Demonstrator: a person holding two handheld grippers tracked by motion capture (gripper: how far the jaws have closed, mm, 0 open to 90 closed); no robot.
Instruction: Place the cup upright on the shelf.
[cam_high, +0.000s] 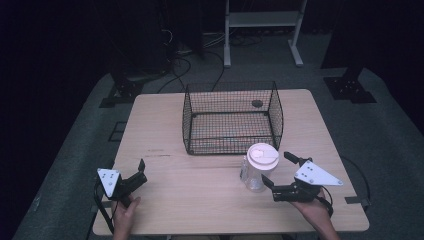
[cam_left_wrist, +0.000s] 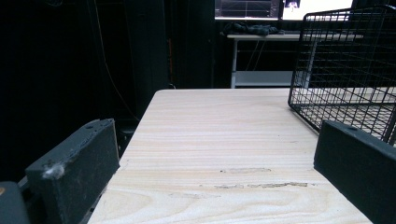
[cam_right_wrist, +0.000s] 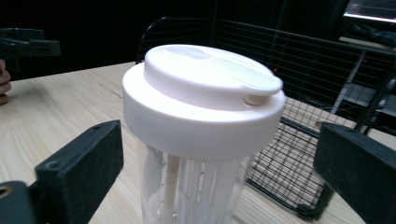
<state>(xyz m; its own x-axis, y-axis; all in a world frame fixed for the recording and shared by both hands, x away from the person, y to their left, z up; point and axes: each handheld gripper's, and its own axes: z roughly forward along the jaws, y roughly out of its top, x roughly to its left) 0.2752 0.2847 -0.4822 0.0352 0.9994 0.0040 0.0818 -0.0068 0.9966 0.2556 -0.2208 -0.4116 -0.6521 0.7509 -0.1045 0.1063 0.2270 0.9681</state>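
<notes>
Clear bottle (cam_high: 256, 172), white lid (cam_right_wrist: 204, 93) on (contents unclear); wire basket (cam_high: 232, 118) behind.

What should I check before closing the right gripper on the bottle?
1. Right gripper open, jaws on both sides of the bottle: ok.
2. Bottle upright on the table: ok.
3. White lid seated on the bottle: ok; whether it is locked: cannot tell.
4. Jaws touching the bottle: cannot tell.
5. Wire basket close behind the bottle, open at the top: ok.
6. Left gripper open, apart from the bottle: ok.
</notes>
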